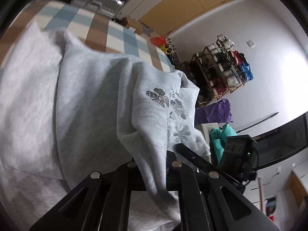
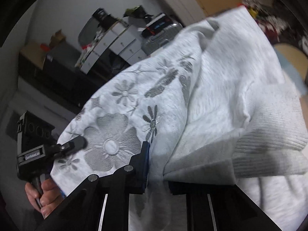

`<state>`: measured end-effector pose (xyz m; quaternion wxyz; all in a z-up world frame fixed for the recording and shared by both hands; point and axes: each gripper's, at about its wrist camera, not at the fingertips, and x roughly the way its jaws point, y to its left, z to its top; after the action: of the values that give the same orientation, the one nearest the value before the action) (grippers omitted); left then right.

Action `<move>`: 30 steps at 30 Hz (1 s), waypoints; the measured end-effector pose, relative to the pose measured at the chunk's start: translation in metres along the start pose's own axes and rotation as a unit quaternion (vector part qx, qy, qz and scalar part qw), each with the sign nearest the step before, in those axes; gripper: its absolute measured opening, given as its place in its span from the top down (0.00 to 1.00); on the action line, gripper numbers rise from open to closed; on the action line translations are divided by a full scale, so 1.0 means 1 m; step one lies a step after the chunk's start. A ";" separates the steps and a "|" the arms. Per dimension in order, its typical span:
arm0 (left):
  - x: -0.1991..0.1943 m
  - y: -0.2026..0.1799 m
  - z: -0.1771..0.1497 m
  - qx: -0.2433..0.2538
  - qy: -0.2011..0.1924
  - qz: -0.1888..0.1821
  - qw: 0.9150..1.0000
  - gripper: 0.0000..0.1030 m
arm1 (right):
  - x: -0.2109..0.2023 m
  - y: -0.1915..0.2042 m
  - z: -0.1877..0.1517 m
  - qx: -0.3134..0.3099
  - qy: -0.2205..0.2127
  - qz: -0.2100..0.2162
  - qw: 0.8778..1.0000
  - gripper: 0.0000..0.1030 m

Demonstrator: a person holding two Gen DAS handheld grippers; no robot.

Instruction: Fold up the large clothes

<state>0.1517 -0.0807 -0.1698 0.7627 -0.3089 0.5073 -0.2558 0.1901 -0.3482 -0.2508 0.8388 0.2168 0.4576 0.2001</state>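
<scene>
A light grey sweatshirt (image 1: 86, 100) with grey embroidered flowers (image 2: 109, 144) lies spread over a checked surface (image 1: 107, 34). One edge of it is lifted. In the left wrist view a fold of the cloth runs down between the fingers of my left gripper (image 1: 154, 165), which is shut on it. My right gripper (image 2: 157, 173) is shut on a bunched fold near the ribbed hem (image 2: 269, 138). Its blue-padded finger (image 2: 145, 159) shows and the other is hidden under cloth. Each gripper appears in the other's view: the right gripper (image 1: 192, 154) and the left gripper (image 2: 75, 145), held by a hand (image 2: 44, 192).
A rack of yarn spools (image 1: 221, 71) stands by the white wall, with purple cloth (image 1: 213, 113) and a teal garment (image 1: 219, 138) below it. White drawers (image 2: 119, 42) and a silver suitcase (image 2: 161, 36) sit beyond the surface's far edge. A wooden door (image 1: 192, 3) is behind.
</scene>
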 end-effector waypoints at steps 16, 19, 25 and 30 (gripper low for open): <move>-0.081 0.044 -0.024 -0.017 -0.036 0.079 0.996 0.23 | 0.005 -0.018 -0.057 0.038 0.075 0.035 0.996 0.86; -0.060 0.074 -0.032 -0.077 0.013 0.062 0.995 0.24 | 0.017 -0.024 -0.058 0.079 0.084 0.051 0.992 0.83; -0.020 0.064 -0.051 -0.061 0.063 0.075 0.993 0.24 | 0.016 -0.017 -0.068 0.088 0.065 0.073 0.991 0.87; -0.012 0.042 -0.052 -0.014 0.076 0.128 0.989 0.84 | 0.001 -0.012 -0.051 0.115 0.023 0.124 0.985 0.95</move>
<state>0.1019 -0.0543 -0.2086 0.7438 -0.2315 0.6029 -0.1721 0.1480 -0.3483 -0.2826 0.7662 0.3624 0.4664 0.2532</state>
